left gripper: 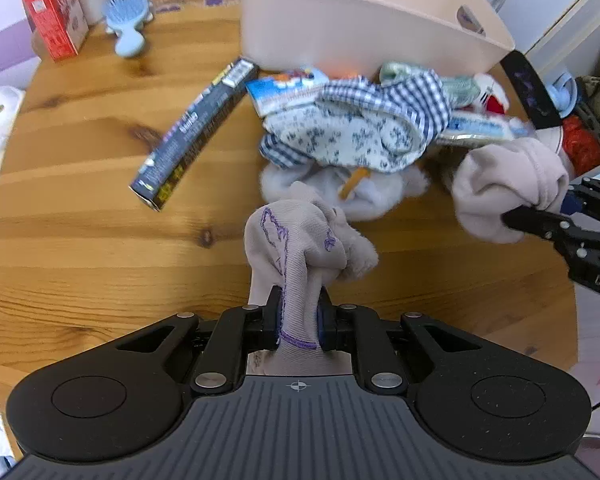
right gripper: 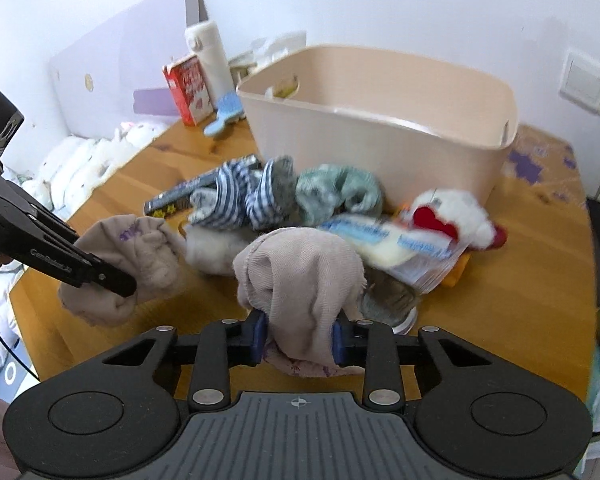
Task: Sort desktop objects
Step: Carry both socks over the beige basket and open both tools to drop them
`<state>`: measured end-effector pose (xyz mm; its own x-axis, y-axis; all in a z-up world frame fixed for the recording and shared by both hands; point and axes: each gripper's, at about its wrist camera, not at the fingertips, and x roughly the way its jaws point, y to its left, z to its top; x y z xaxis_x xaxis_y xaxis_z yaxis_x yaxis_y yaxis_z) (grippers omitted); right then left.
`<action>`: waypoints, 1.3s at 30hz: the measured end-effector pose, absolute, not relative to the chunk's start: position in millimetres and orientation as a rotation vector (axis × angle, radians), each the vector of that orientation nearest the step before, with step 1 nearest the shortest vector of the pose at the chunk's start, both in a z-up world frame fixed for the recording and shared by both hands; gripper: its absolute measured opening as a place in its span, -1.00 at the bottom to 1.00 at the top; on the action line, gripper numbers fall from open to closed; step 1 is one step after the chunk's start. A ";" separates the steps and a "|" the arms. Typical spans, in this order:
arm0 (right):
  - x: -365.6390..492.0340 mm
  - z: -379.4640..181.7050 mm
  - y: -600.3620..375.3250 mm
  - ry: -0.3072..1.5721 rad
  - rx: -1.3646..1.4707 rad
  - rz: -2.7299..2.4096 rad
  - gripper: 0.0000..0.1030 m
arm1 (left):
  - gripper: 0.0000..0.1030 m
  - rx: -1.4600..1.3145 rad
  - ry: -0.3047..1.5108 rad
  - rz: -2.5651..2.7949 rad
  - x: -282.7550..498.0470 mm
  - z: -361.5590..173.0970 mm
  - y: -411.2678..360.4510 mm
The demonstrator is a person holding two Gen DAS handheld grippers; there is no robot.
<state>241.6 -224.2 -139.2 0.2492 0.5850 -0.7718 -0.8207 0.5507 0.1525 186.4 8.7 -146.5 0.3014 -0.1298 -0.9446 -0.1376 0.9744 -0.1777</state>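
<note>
Left wrist view shows a beige sock with purple stitching [left gripper: 296,248] pinched at its cuff between the blue pads of the left tongs [left gripper: 299,322], bunched and hanging clear above the counter [left gripper: 80,200]. A second beige sock [right gripper: 300,280], its likely mate, is clamped the same way in the right tongs [right gripper: 300,340]; both tongs are narrow, closed on fabric and nothing else. The two socks are near each other but apart, just in front of the pile.

That pile holds a blue checked cloth [left gripper: 380,120], a pale fluffy item [left gripper: 340,192], a green knit piece [right gripper: 336,192], a white plush toy with red [right gripper: 452,216] and a flat packet [right gripper: 400,244]. A long dark box [left gripper: 196,132] lies to its left in the left wrist view, and the beige bin [right gripper: 380,128] stands open just behind.

The step in hand looks like carrying the pair to the bin. To do it well, lift both socks high enough that the dangling toes clear the heap and the bin's rim, or they may drag the cloth along. Bring them over the opening before releasing, well inside the wall, so neither drapes over the edge.
</note>
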 end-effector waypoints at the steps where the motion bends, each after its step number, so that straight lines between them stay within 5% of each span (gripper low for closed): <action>1: 242.9 -134.9 -226.5 0.881 -0.305 0.974 -0.44 | -0.72 -0.245 1.258 0.003 186.0 -142.6 10.9; 21: 293.4 -73.1 -217.9 0.646 -0.278 0.879 -0.44 | -0.72 -0.195 0.992 0.014 269.2 -52.8 29.3; 39: 380.0 -89.1 -165.9 0.629 -0.331 0.808 -0.43 | -0.71 -0.055 0.997 0.049 396.2 -74.9 -7.7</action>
